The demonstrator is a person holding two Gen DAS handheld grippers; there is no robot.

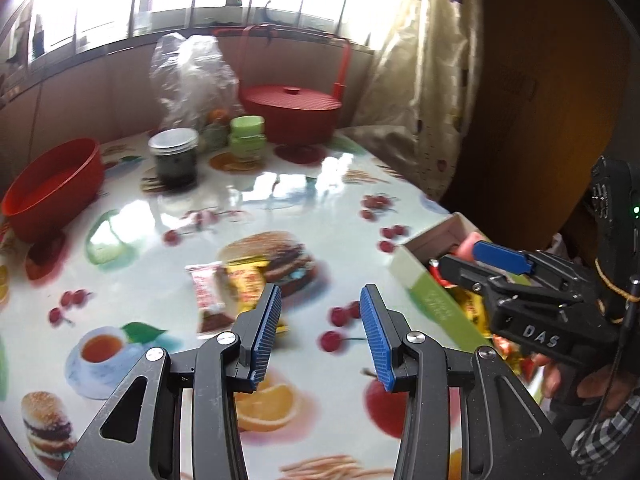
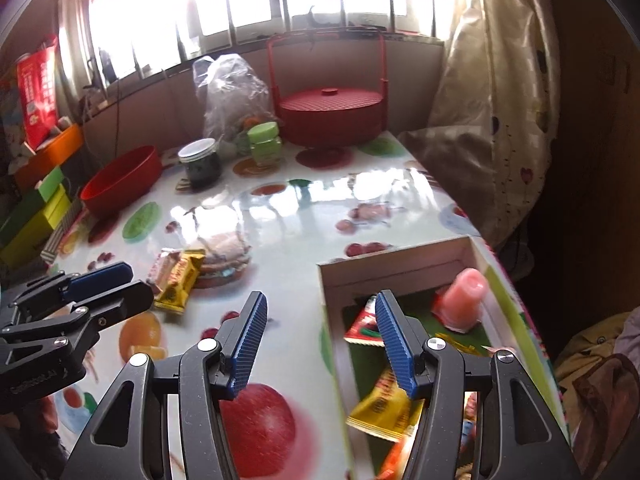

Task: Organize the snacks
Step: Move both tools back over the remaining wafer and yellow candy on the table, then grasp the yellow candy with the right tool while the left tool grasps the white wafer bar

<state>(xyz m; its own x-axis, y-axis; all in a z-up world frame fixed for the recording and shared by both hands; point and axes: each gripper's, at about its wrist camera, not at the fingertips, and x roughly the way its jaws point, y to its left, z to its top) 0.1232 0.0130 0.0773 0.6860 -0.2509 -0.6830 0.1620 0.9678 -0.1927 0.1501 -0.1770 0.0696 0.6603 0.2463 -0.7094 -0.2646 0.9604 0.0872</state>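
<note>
Glossy fruit-print table (image 1: 304,192): yellow snack packet (image 1: 246,280) and white one (image 1: 208,288) lie loose. Left gripper (image 1: 320,312) wide, empty. Right gripper (image 2: 318,320) wide over green-sided cardboard box (image 2: 400,264).

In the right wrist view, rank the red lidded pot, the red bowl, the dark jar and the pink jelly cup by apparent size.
1. red lidded pot
2. red bowl
3. and 4. dark jar and pink jelly cup: they look alike, and the cup is nearer the camera, so unranked.
</note>
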